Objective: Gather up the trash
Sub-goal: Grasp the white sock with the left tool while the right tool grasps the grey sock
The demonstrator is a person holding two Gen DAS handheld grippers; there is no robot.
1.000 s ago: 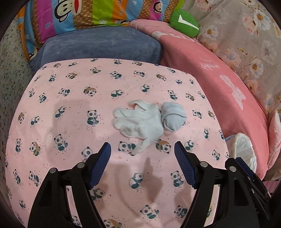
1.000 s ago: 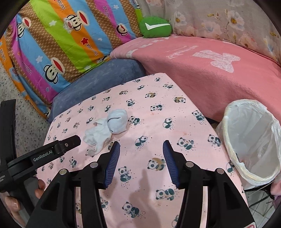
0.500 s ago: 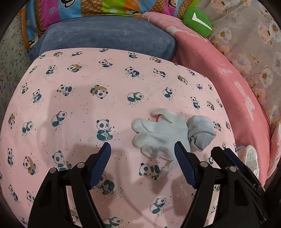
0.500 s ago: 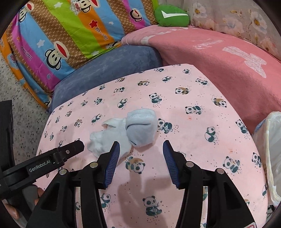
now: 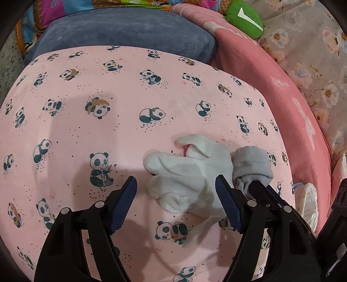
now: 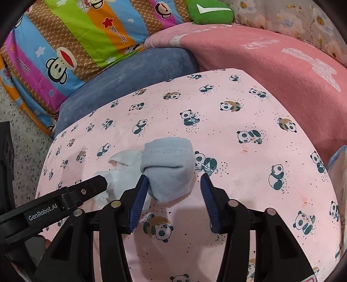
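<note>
Blue rubber pads catch the eye first: the right gripper point(image 6: 172, 196) hangs low over the panda-print cover point(image 6: 249, 173), its jaws just drawing inward, and the grey balled sock point(image 6: 168, 167) sits between them. The left-hand pad is at the sock's edge, the other pad is clear of it with pink cloth showing in the gap, so nothing is pinched yet. Just beside the sock, on the side away from the bin, lies the white glove point(image 5: 188, 173), flat and crumpled, touching the sock. The left gripper point(image 5: 175, 204) hovers right over that glove with its jaws spread wide, gripping nothing, one pad above the glove's edge nearest the sock, the other above bare pandas.

Off past the sock on the opposite side from the glove, a sliver of the white bin liner point(image 5: 308, 204) peeks over the cover's edge. Beyond the sock, further back, comes the blue-grey cushion point(image 6: 130, 73), the pink blanket point(image 6: 271, 65), then the striped monkey pillow point(image 6: 71, 36) and a green plush point(image 6: 210, 10).
</note>
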